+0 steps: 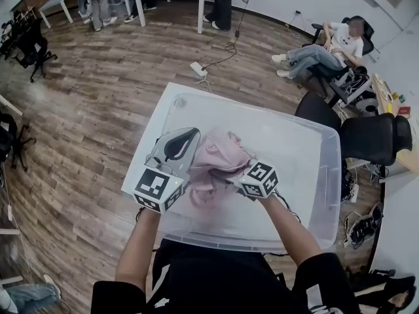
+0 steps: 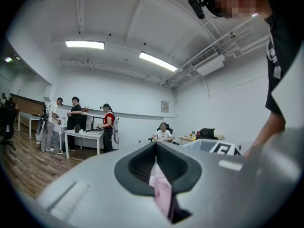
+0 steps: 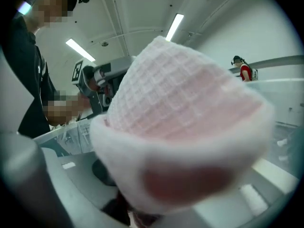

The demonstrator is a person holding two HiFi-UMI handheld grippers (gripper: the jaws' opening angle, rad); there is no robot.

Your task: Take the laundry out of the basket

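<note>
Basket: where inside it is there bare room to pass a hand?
Bare: the basket's right half, between cloth and right wall, and the far strip. Crowded: near left, where left gripper and right gripper meet the cloth.

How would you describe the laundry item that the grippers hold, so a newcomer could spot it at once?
Find the large clear plastic bin in front of the person. Over its near left part, a pink waffle-knit cloth is bunched between the left gripper and the right gripper, both gripping it. It is the only soft pink thing there.
</note>
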